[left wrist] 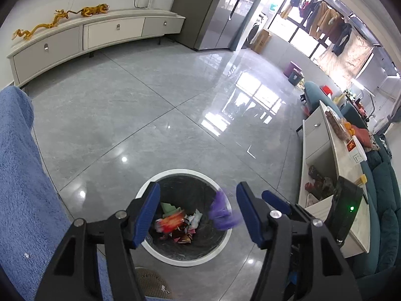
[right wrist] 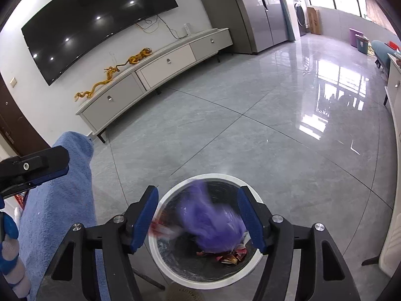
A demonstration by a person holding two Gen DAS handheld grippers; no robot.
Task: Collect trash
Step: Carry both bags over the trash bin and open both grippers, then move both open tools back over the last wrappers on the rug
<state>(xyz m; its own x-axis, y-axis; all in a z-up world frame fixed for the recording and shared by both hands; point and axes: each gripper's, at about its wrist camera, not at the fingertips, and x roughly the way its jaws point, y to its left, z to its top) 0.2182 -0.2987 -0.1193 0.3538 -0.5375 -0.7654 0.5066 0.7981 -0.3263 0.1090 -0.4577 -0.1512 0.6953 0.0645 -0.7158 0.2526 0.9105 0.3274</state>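
- The left gripper (left wrist: 198, 213) is hanging over a round trash bin (left wrist: 175, 257) with a white rim. Its blue fingers (left wrist: 146, 215) are spread apart and nothing is pinched between them.
- The right gripper (right wrist: 198, 215) is also hanging over the trash bin (right wrist: 198, 279). Its fingers are spread too, and they are not pressing on anything.
- A purple piece of trash (right wrist: 213, 223) is looking blurry in the gap between the right gripper's fingers, over the mouth of the bin. It is not possible to tell if it is touching the right finger.
- From the left camera, the same purple piece of trash (left wrist: 221, 213) is showing by the bin's right edge.
- Crumpled colorful wrappers (left wrist: 178, 225) are lying at the bottom of the bin.
- The bin is sitting on a shiny gray tile floor (left wrist: 140, 115).
- A blue fuzzy cloth (left wrist: 22, 175) is showing on the left side, just beside the bin.
- A long white cabinet (right wrist: 160, 67) is standing by the far wall, under a big dark TV (right wrist: 95, 22).
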